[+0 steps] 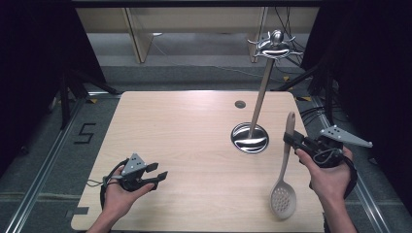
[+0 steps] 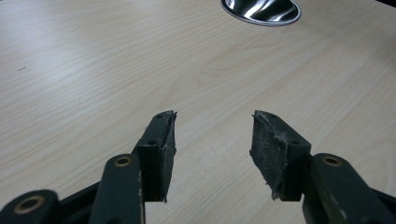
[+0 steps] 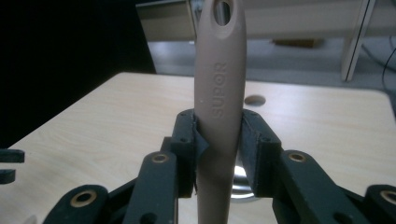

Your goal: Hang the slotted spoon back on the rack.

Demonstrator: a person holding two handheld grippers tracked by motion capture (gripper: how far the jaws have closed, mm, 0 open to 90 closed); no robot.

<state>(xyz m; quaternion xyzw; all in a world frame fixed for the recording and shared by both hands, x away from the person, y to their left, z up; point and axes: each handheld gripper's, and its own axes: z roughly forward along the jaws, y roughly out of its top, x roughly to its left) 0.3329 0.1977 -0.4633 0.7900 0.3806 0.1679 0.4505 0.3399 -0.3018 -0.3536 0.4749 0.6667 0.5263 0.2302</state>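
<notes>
The right gripper point(image 3: 218, 154) has its two black jaws closed on the handle of a beige spoon point(image 3: 219, 107), one pad pressed to each side. The handle stands upright between them, its tip with an oval hanging hole reaching the top edge, and the word SUPOR runs along it. Behind lies the pale wood worktop point(image 3: 107, 126) with a small round hole point(image 3: 255, 100) near its far edge. A bit of shiny metal base point(image 3: 239, 179) shows low behind the handle, between the jaws.
</notes>
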